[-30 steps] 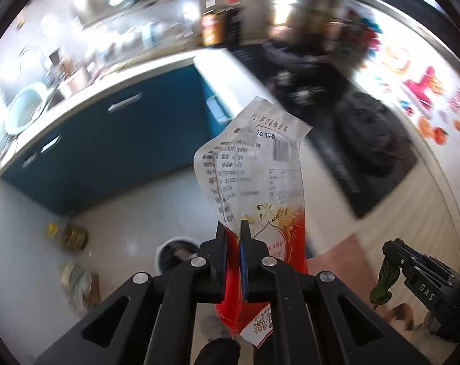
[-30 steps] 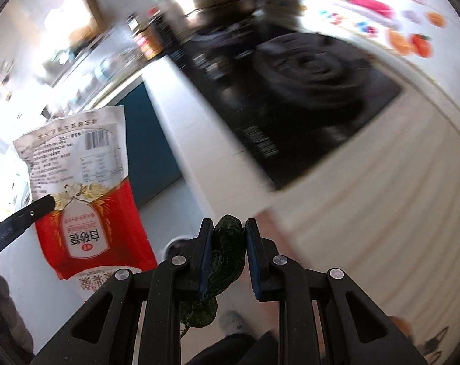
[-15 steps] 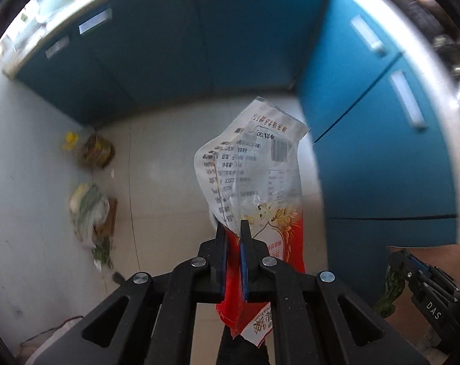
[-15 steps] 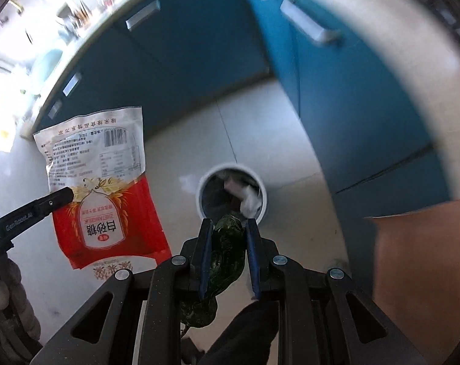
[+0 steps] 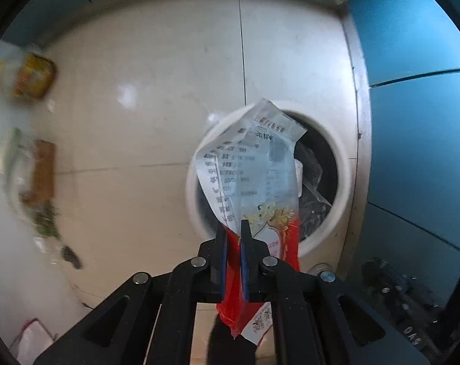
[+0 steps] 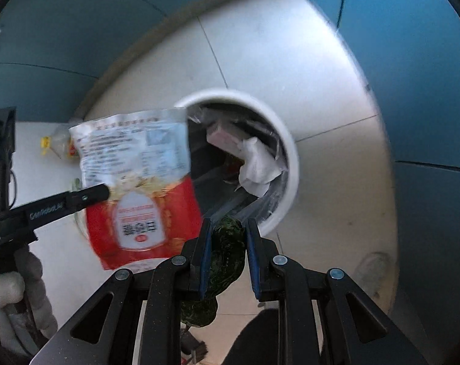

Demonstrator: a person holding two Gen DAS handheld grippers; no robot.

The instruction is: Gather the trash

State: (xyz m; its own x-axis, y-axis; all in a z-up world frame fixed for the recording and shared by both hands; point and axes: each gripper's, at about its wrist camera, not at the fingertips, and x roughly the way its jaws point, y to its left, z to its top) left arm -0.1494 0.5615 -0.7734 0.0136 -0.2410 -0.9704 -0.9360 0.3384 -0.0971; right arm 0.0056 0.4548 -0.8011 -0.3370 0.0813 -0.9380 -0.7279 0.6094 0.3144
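Trash bin [image 5: 345, 213] rim below wrapper [image 5: 254, 179], left tongs [image 5: 233, 234] clamped.

You have 2 grippers in view: the left gripper [image 5: 233, 237] and the right gripper [image 6: 228, 237]. You can count 1 bag [image 5: 254, 170], 1 green scrap [image 6: 225, 249] and 1 bin [image 6: 290, 158]. Inside the bin you can make out 1 white wad [image 6: 257, 167] and 1 pink piece [image 6: 222, 135]. By the wall there are perhaps 2 blurred heaps: 1 jar [image 5: 32, 74] and 1 pile [image 5: 32, 182].
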